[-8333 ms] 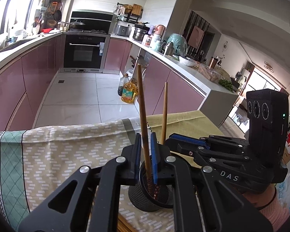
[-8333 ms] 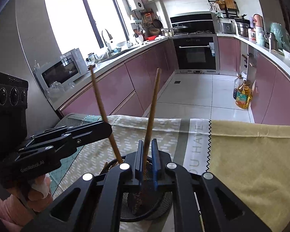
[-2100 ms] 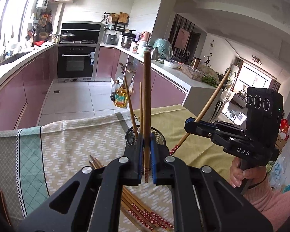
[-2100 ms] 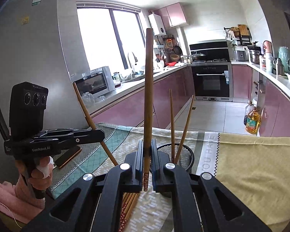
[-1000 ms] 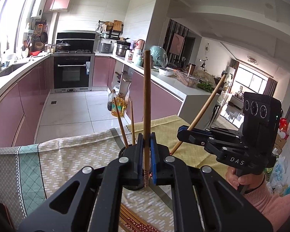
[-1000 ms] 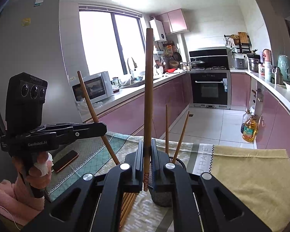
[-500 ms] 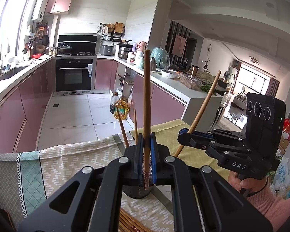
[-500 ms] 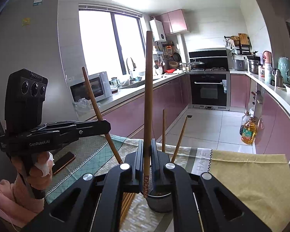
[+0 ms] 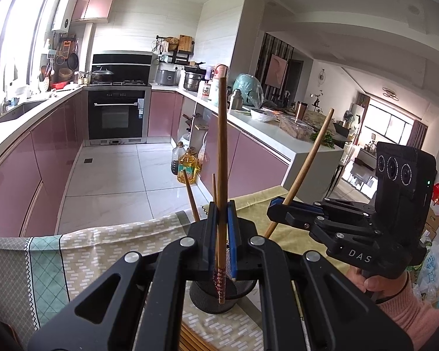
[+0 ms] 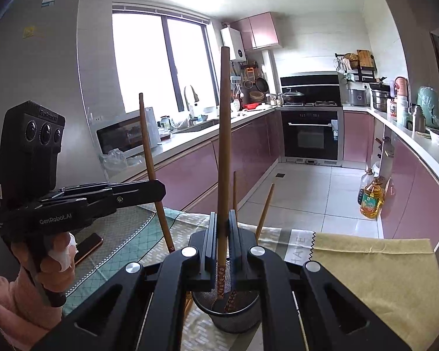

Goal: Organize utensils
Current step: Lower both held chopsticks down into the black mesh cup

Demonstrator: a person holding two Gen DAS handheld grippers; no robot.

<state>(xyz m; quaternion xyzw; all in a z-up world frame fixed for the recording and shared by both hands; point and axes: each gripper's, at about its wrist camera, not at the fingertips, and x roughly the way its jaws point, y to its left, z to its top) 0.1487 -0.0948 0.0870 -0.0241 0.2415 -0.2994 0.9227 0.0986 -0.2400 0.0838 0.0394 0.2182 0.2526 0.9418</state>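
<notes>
Both grippers hover over the black mesh holder (image 10: 229, 311), the landmark on the patterned cloth (image 9: 82, 251); each carries one wooden chopstick upright, its patterned tip aimed down into the cup. The left gripper (image 9: 221, 244) has its jaws closed on its chopstick (image 9: 221, 158) low on the shaft, the tip reaching just past the holder's rim; the right gripper (image 10: 221, 242) pinches its own chopstick (image 10: 223, 146) likewise, with the tip inside the mesh. Two more sticks (image 10: 265, 209) already lean in the holder, and others lie flat on the cloth just in front of it (image 9: 194, 340). A chopstick looks light, stiff and smooth, so it would likely pivot or slip in a loose pinch; a hold near the lower third keeps the tip steerable. The mesh cup seems light too, and a sideways nudge could tip it.
</notes>
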